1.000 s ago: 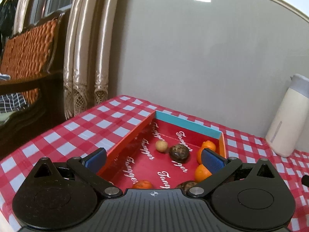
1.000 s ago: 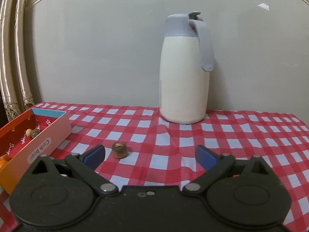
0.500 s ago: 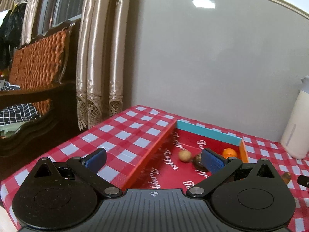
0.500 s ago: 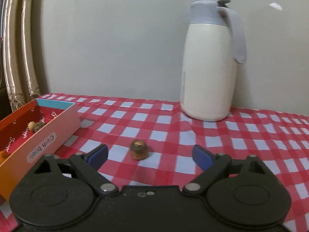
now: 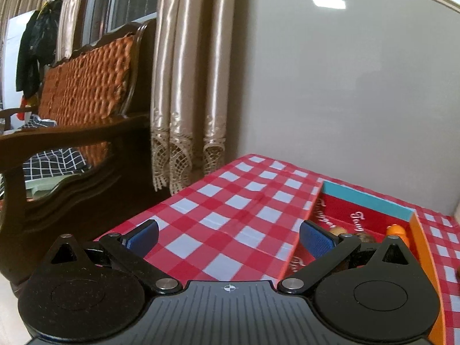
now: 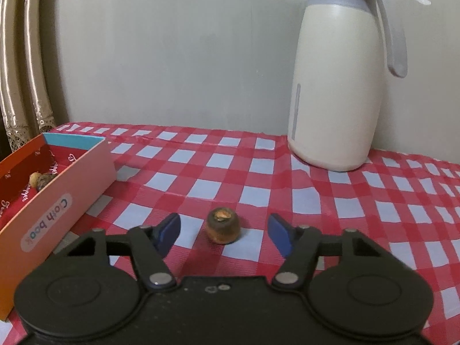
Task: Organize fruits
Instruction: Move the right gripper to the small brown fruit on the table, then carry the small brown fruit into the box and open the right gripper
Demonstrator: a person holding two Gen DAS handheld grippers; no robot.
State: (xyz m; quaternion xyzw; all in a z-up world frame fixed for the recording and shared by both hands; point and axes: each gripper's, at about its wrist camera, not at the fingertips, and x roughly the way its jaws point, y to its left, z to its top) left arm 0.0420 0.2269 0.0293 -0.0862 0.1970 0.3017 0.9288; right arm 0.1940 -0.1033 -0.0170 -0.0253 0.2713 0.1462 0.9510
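A small brown fruit (image 6: 223, 229) sits on the checked tablecloth (image 6: 345, 201), between the blue pads of the right gripper (image 6: 223, 231), whose jaws have just been closing and stand clear of it on both sides (a gap shows at each pad). To its left lies the orange box (image 6: 57, 201), holding other fruits. A cream jug (image 6: 336, 86) stands at the table's far edge. The left gripper (image 5: 228, 234) hangs wide open and empty over the cloth, beside the box's left wall.

Table (image 6: 258, 166) w/ box (image 6: 57, 210), jug (image 6: 333, 86), fruit (image 6: 223, 225) (brown)
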